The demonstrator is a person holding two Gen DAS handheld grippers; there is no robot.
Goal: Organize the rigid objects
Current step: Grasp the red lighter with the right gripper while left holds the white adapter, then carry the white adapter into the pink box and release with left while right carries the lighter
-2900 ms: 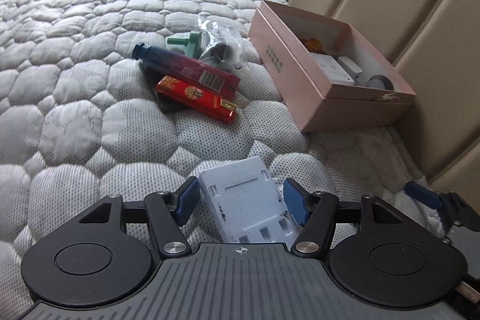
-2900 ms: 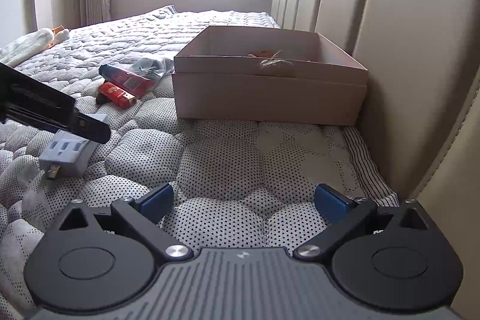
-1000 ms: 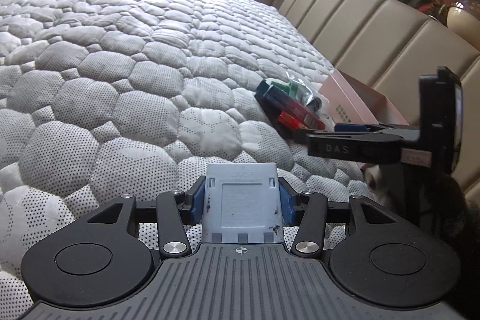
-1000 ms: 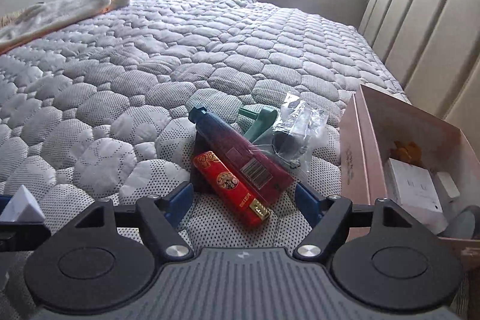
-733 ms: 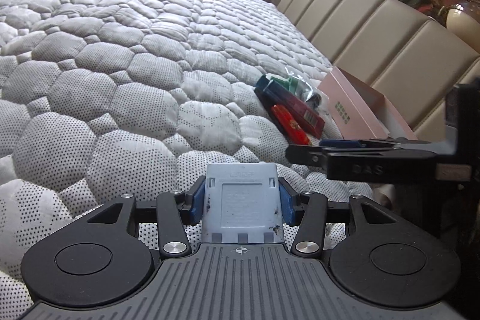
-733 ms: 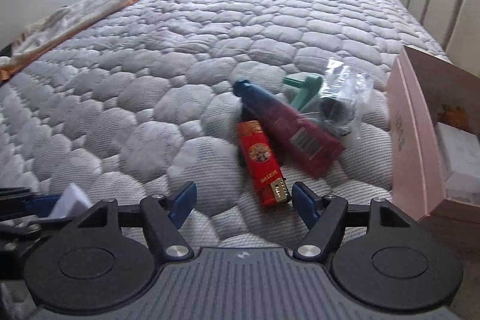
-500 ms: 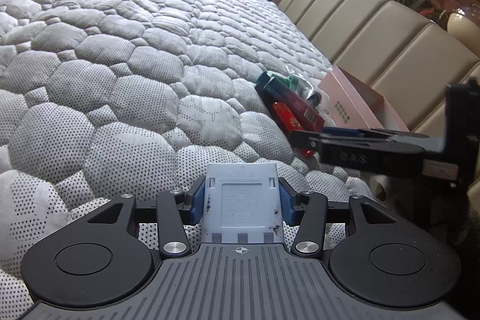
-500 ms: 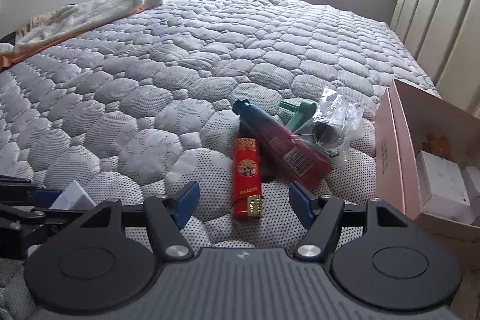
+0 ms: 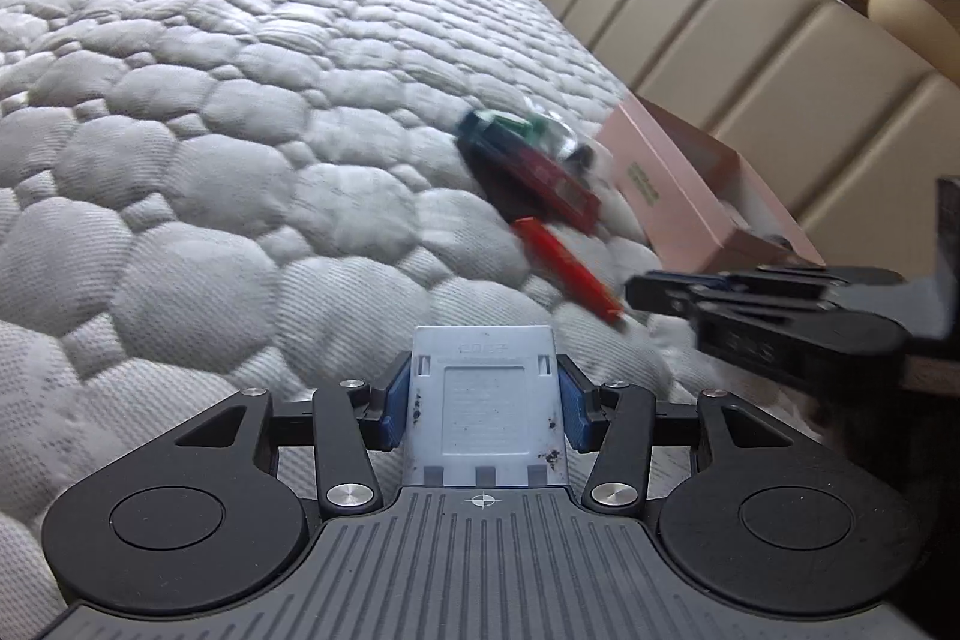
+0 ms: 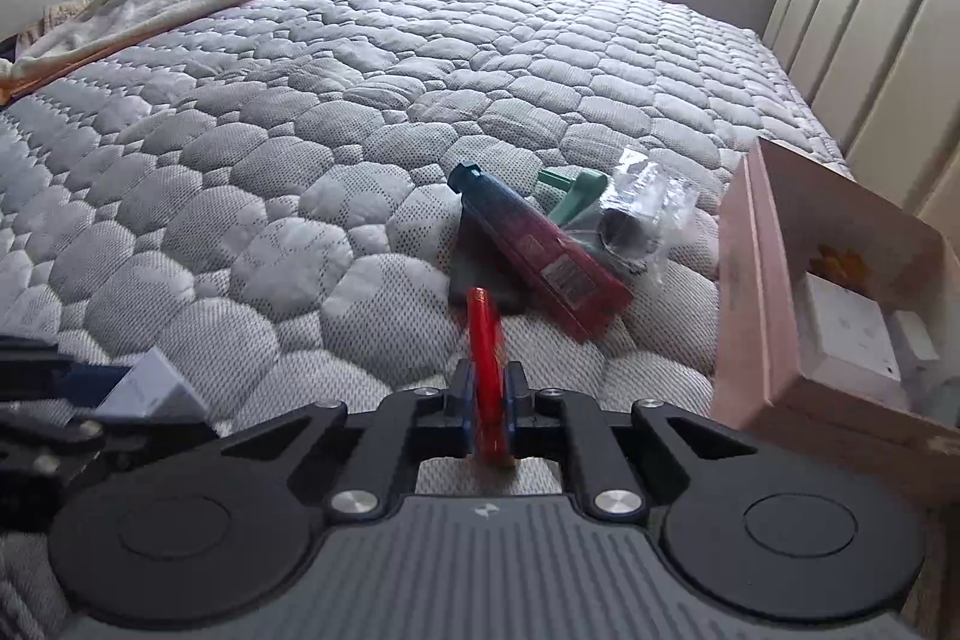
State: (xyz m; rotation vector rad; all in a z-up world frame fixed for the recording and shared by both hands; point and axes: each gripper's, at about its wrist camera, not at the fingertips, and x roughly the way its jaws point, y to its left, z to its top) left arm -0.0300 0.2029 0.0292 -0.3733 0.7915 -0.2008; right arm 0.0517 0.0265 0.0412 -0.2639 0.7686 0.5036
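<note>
A grey-white plug adapter (image 9: 483, 400) sits clamped between the blue pads of my left gripper (image 9: 483, 397), held above the quilt. In the right wrist view my right gripper (image 10: 485, 400) has its jaws closing hard on a flat red box (image 10: 485, 334). The pads press its two faces and it stands on edge. The left wrist view shows that red box (image 9: 564, 268) sticking out of the right gripper (image 9: 654, 289). The open pink box (image 10: 756, 292) stands at the right against the headboard.
A dark red tube with a blue cap (image 10: 540, 250), a green part (image 10: 573, 196), a clear plastic bag (image 10: 642, 214) and a dark flat piece (image 10: 480, 283) lie piled on the quilted bed (image 10: 300, 160). White items (image 10: 846, 334) fill the pink box. Folded cloth (image 10: 150, 4) lies far left.
My right gripper has closed on the red box, which now stands on edge away from the pile. My left gripper keeps its hold on the adapter and has shifted sideways.
</note>
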